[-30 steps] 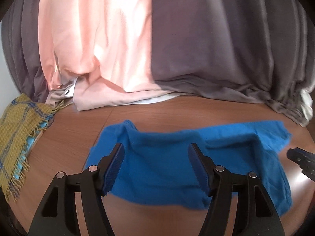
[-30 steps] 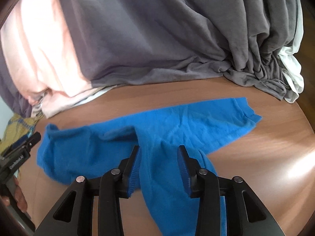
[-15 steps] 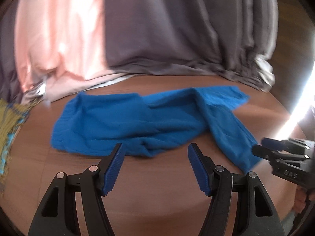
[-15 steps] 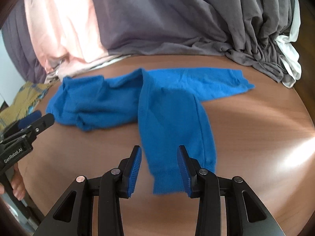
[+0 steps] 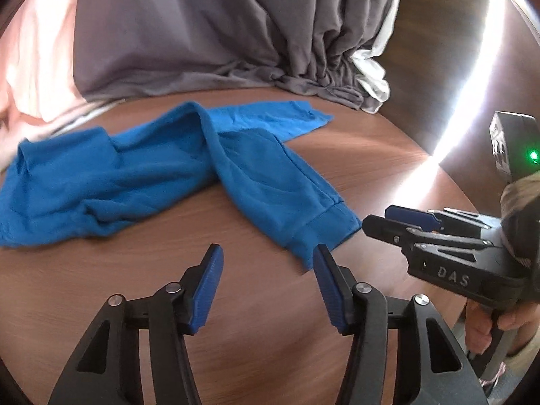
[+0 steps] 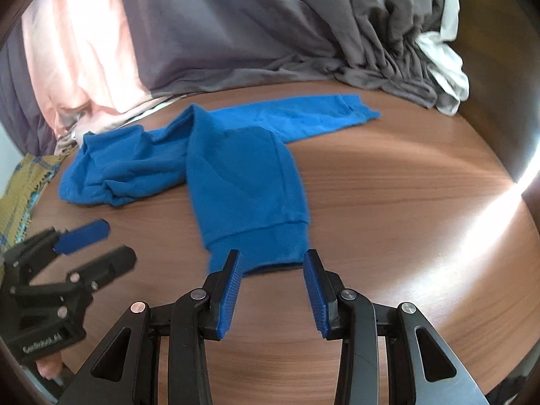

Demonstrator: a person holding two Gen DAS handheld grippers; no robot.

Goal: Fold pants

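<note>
Blue pants (image 5: pixel 162 172) lie rumpled on the round wooden table (image 5: pixel 236 303). One leg runs toward me and ends in a ribbed cuff (image 5: pixel 320 233); the other leg (image 5: pixel 276 121) stretches to the back right. In the right wrist view the pants (image 6: pixel 236 162) show the same way, cuff (image 6: pixel 260 246) nearest. My left gripper (image 5: pixel 268 260) is open and empty, just in front of the cuff's left side. My right gripper (image 6: pixel 272 263) is open and empty, its tips at the cuff's edge. Each gripper also appears in the other's view: the right gripper (image 5: pixel 405 222), the left gripper (image 6: pixel 94 246).
Grey curtains (image 5: pixel 202 33) and a pink one (image 6: pixel 77 60) hang behind the table and pool on its far edge. A white cloth (image 6: pixel 445 67) sits at the back right. A yellow plaid blanket (image 6: pixel 20 189) lies at the table's left edge.
Both grippers have pulled back from over the pants toward the table's near side. One leg now lies stretched toward me with its cuff at the gripper tips. Both stayed open.
</note>
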